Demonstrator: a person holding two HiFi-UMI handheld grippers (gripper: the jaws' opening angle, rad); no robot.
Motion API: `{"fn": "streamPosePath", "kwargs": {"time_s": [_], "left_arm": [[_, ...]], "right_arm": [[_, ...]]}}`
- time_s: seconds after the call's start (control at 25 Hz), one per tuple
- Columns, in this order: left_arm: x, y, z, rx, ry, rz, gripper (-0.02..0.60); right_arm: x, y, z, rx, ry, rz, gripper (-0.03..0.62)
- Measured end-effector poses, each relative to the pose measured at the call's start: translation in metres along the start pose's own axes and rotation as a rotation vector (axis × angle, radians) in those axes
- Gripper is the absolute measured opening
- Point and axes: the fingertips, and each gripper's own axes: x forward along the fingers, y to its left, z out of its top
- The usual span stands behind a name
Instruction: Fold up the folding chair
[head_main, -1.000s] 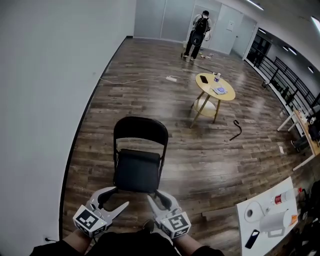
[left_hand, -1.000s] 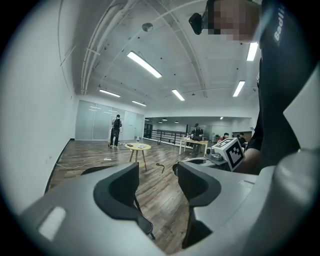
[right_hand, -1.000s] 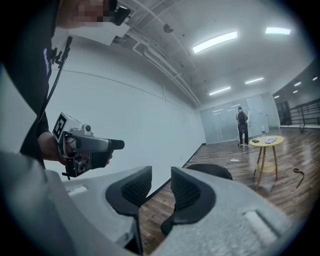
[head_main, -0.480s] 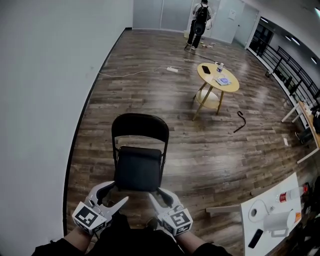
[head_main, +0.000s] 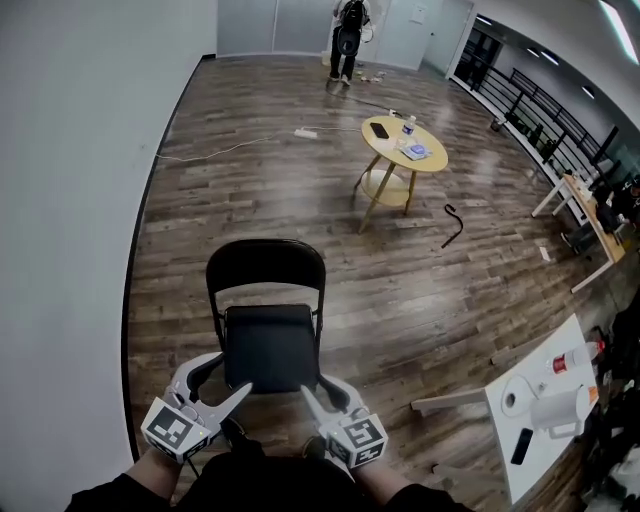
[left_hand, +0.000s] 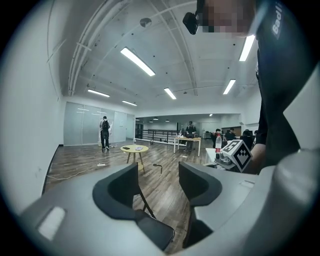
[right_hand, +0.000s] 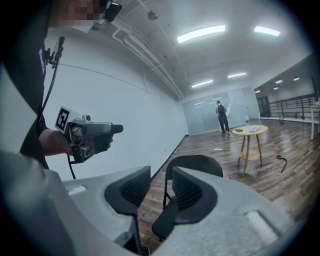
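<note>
Along the frame's left side a white wall is bordering the wood floor. At lower centre the black folding chair is standing unfolded, its seat toward the camera. A round yellow table is standing at upper right, well apart from the chair. A white table is poking in at lower right, and a person is standing at the top edge. The left gripper is hovering just beside the seat's front left corner, jaws roughly half apart and empty. The right gripper is hovering by the front right corner, jaws narrowly apart, gripping nothing.
</note>
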Motion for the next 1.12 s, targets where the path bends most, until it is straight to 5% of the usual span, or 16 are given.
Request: {"fn": "streamPosePath", "kwargs": {"time_s": [0.56, 1.12], "left_arm": [[-0.004, 0.083, -0.027, -0.047, 0.009, -0.125, 0.267], [0.042, 0.097, -0.033, 0.0, 0.087, -0.099, 0.308]], "right_arm": [[0.034, -0.003, -0.005, 0.106, 0.006, -0.237, 0.143], [0.046, -0.044, -0.058, 0.246, 0.077, -0.179, 0.179]]}}
